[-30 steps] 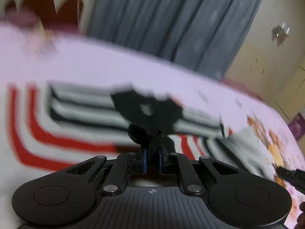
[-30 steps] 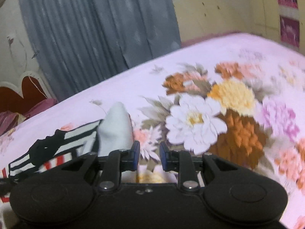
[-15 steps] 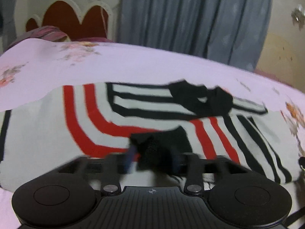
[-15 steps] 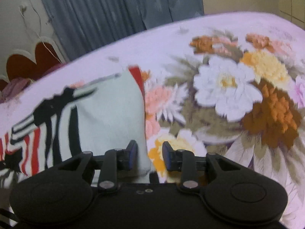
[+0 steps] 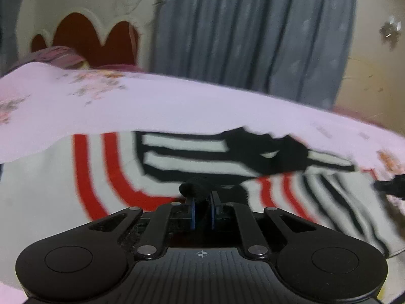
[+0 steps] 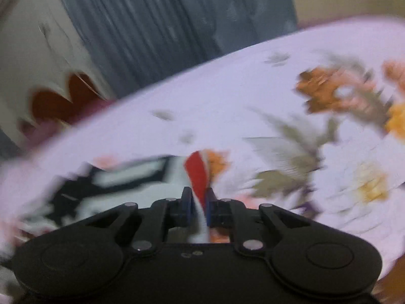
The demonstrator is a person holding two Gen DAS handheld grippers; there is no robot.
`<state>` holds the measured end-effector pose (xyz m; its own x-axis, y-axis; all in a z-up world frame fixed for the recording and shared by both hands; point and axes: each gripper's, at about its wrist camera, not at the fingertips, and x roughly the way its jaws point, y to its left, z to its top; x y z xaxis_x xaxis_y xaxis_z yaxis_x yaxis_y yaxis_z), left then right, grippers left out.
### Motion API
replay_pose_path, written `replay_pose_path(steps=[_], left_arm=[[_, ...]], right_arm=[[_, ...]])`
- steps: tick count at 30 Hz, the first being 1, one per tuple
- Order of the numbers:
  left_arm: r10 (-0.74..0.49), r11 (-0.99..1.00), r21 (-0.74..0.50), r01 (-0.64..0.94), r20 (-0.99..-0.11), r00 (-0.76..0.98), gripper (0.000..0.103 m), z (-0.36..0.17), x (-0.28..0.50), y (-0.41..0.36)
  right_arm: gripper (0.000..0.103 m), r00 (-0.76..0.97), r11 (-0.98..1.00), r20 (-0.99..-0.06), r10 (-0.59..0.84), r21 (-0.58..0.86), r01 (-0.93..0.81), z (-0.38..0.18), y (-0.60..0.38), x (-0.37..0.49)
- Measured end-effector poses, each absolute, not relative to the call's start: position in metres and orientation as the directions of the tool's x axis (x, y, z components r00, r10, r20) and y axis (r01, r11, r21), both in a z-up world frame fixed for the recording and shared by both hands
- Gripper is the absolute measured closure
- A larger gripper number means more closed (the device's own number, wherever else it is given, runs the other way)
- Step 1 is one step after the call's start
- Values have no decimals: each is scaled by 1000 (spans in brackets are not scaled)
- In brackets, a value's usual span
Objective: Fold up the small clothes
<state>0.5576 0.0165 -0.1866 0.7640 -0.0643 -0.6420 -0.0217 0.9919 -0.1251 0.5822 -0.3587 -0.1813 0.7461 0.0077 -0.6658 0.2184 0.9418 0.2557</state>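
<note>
Floral pink bed [image 5: 177, 106], grey curtain [image 5: 253, 38] behind, striped knit garment [image 5: 50, 190] spread flat.

Left wrist view: the left claw [image 5: 201, 209] is pressed together on a black knit fold of the garment. Right wrist view, blurred: the right claw [image 6: 198, 206] is closing on its red-and-white edge. Soft, stretchy knit could slip out or bunch if the 2 claws pull unevenly.

Bedroom surroundings, both wrist views

Pink floral bedsheet [image 5: 202, 106] covers the bed; grey-blue curtain [image 5: 253, 33] hangs behind; scalloped red headboard [image 5: 76, 35] with cream trim at left; yellowish wall [image 5: 374, 76] at right, right view blurred.
</note>
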Motion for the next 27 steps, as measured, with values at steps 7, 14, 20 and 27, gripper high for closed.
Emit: replay_pose_path(steps=[7,14,20,27], left_arm=[[56,990,-68,-120,-600,798,59,-172,539,25],[-273,962,-156,226,-601,751,49,-159,572,-80],[-126,990,-40,135,-681,721,45,-187,591,-61],[-132,984,8,180,-645,752,45,-170,575,-72]], right_arm=[[66,773,953,-619,-138,130,274,-161,-345,564],[67,718,978,-663,210,137,-160,-167,-264,577],[78,740,999,-672,-27,6,42,-174,-295,588],[71,718,997,-693,-62,-10,76,-161,-304,580]])
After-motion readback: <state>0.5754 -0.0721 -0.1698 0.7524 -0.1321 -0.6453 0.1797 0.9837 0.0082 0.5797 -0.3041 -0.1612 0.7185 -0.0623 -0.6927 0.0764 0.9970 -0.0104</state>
